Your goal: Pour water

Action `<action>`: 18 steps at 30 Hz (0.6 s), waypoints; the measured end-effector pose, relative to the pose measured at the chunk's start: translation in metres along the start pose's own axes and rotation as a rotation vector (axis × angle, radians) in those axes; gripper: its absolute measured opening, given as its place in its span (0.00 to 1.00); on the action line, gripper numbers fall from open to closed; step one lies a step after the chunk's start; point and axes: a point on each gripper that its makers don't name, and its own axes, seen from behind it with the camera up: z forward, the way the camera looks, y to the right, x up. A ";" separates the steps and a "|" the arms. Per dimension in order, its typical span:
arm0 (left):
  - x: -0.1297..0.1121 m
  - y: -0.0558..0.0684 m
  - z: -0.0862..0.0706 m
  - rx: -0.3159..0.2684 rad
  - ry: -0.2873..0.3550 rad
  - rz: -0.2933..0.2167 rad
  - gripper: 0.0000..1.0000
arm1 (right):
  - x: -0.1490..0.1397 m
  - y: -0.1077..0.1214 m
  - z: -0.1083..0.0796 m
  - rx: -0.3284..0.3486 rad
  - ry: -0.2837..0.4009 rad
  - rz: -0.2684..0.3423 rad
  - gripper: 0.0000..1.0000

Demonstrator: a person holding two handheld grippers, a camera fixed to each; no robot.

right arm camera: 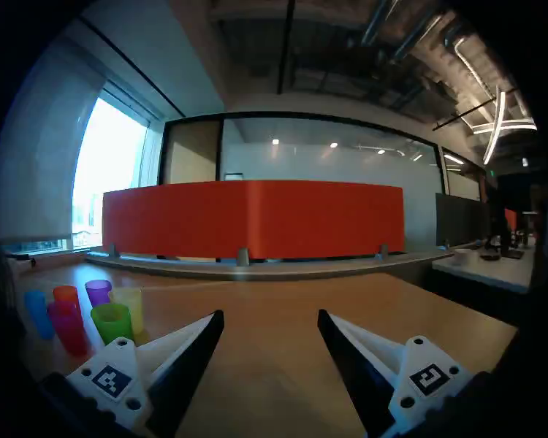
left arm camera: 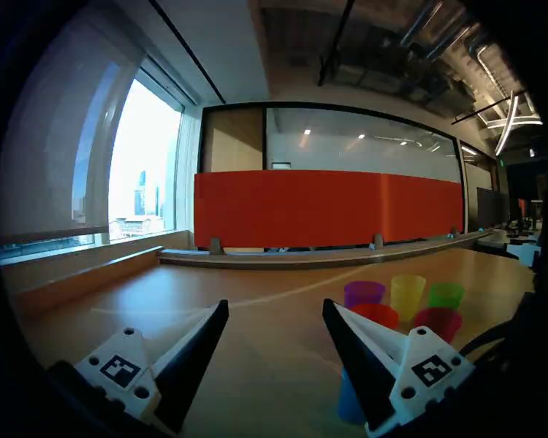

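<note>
Several coloured plastic cups stand in a cluster on the wooden table (left arm camera: 274, 365). In the left gripper view they sit right of centre: purple cup (left arm camera: 364, 292), yellow cup (left arm camera: 407, 292), green cup (left arm camera: 446, 294), red cup (left arm camera: 376, 315), magenta cup (left arm camera: 438, 321), and a blue cup (left arm camera: 347, 400) partly hidden behind the right finger. My left gripper (left arm camera: 274, 306) is open above the table, holding nothing. In the right gripper view the same cups stand at far left: blue cup (right arm camera: 35, 310), green cup (right arm camera: 112, 321), magenta cup (right arm camera: 68, 327). My right gripper (right arm camera: 269, 315) is open and holds nothing.
An orange partition (left arm camera: 325, 208) runs along the table's far edge on a curved rail. A bright window (left arm camera: 142, 175) with a low ledge lies to the left. Another desk (right arm camera: 486, 266) with items stands at the right.
</note>
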 end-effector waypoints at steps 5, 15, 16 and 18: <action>0.000 0.000 0.000 0.000 0.000 0.000 0.95 | 0.000 0.000 0.000 0.000 0.000 0.000 0.99; 0.000 0.000 0.000 0.000 0.000 0.000 0.96 | 0.001 0.000 0.000 0.000 0.000 0.000 0.99; 0.000 0.001 0.000 0.000 0.000 0.000 0.96 | 0.001 -0.001 0.000 0.000 0.000 0.000 0.99; 0.000 0.001 0.000 0.000 0.000 -0.001 0.96 | 0.001 -0.001 0.000 0.000 0.000 0.000 0.99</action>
